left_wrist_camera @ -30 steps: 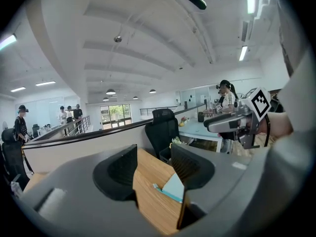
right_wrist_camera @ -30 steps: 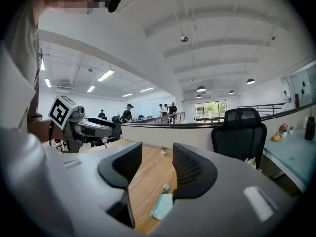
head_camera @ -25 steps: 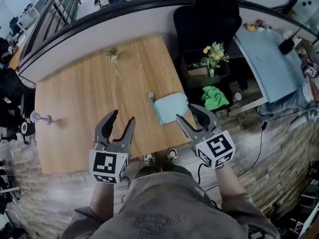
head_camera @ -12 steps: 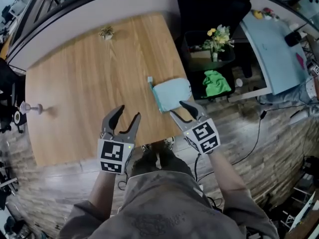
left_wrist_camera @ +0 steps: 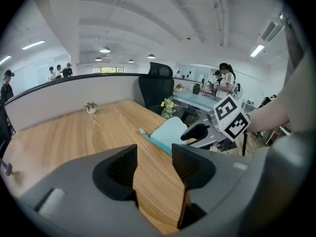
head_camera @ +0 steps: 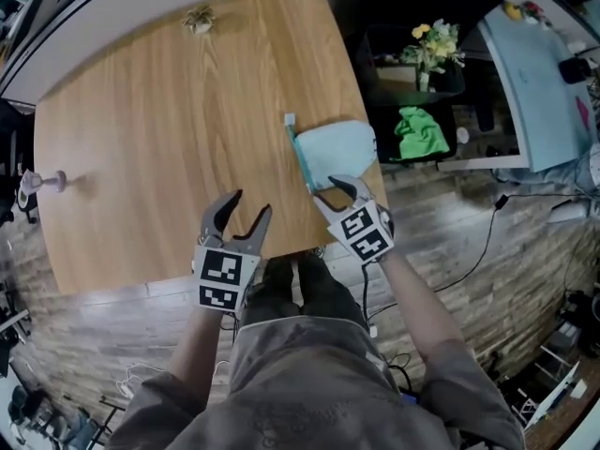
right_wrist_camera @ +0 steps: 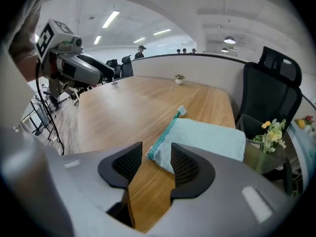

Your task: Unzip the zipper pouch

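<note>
A light teal zipper pouch [head_camera: 335,150] lies flat near the right edge of the wooden table [head_camera: 141,157], its darker teal zipper [head_camera: 302,162] along its left side. In the right gripper view the pouch [right_wrist_camera: 205,138] lies just past the jaws, its near corner between them. My right gripper [head_camera: 335,188] is open at the pouch's near end, not gripping it. My left gripper [head_camera: 242,213] is open over bare wood, to the left of the pouch. In the left gripper view the pouch [left_wrist_camera: 168,132] shows ahead to the right, next to the right gripper [left_wrist_camera: 202,132].
A small potted plant [head_camera: 198,19] stands at the table's far edge. A small stand [head_camera: 42,180] sits off the left side. A black chair [right_wrist_camera: 269,90], a box of flowers [head_camera: 433,43] and a green cloth [head_camera: 418,131] lie right of the table.
Both grippers have moved forward over the table. The right one has closed in on the pouch's near end. The head view has tilted further down.
</note>
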The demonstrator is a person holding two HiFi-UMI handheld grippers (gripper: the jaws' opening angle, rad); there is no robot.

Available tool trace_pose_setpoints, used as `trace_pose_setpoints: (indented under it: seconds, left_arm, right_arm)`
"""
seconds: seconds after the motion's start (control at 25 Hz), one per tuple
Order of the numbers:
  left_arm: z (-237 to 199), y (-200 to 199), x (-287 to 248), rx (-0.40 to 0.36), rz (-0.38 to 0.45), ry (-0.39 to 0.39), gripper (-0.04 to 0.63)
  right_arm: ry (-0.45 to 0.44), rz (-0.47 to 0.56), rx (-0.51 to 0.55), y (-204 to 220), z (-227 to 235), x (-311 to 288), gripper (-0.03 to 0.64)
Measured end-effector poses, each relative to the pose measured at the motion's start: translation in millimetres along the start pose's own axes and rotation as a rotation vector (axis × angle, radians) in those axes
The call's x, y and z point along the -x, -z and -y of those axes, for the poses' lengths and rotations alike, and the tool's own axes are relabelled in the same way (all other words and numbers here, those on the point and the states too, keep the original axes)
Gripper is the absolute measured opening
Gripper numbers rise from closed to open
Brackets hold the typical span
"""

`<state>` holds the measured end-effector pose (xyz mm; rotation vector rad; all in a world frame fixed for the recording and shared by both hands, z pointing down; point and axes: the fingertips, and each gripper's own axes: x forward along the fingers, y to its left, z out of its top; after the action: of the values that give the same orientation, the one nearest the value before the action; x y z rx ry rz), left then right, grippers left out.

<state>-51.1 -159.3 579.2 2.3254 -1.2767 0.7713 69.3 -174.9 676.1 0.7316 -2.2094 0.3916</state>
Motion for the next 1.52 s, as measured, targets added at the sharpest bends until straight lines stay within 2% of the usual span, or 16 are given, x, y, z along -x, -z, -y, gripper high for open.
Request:
trace_pose_setpoints:
  seconds: [0.24, 0.36, 0.6, 0.72, 0.88, 1.04, 1.36, 1.52]
  left_arm:
    - [1, 24, -12, 0.034, -0.038, 0.015, 0.212]
    - [-1, 31, -13, 0.042, -0.048, 0.017, 0.212]
    - [-5, 43, -8, 0.054, -0.061, 0.015, 0.212]
    - [-5, 43, -6, 0.056, -0.062, 0.015, 0.212]
    - [-3, 46, -5, 0.053, -0.065, 0.019, 0.210]
    - [-1, 51, -3, 0.052, -0.072, 0.026, 0.210]
    - [4, 54, -2, 0.049, -0.081, 0.031, 0.211]
    - [5, 50, -5, 0.046, -0.078, 0.028, 0.210]
  right_arm:
    - [-0.026, -0.068, 0.015, 24, -1, -33, 0.190]
    - [-0.028, -0.063, 0.036, 25, 0, -42, 0.187]
    - [-0.048, -0.067, 0.091, 26, -8, -46, 0.094]
    - [-0.055, -0.066, 0.080, 26, -8, -46, 0.074]
    - [-0.057, -0.061, 0.039, 25, -8, -45, 0.074]
    - [-0.073, -0.067, 0.090, 27, -14, -45, 0.077]
    - [0.001, -0.061, 0.158, 29, -9, -46, 0.062]
    - [-0.003, -0.027, 0.101, 24, -3, -43, 0.023]
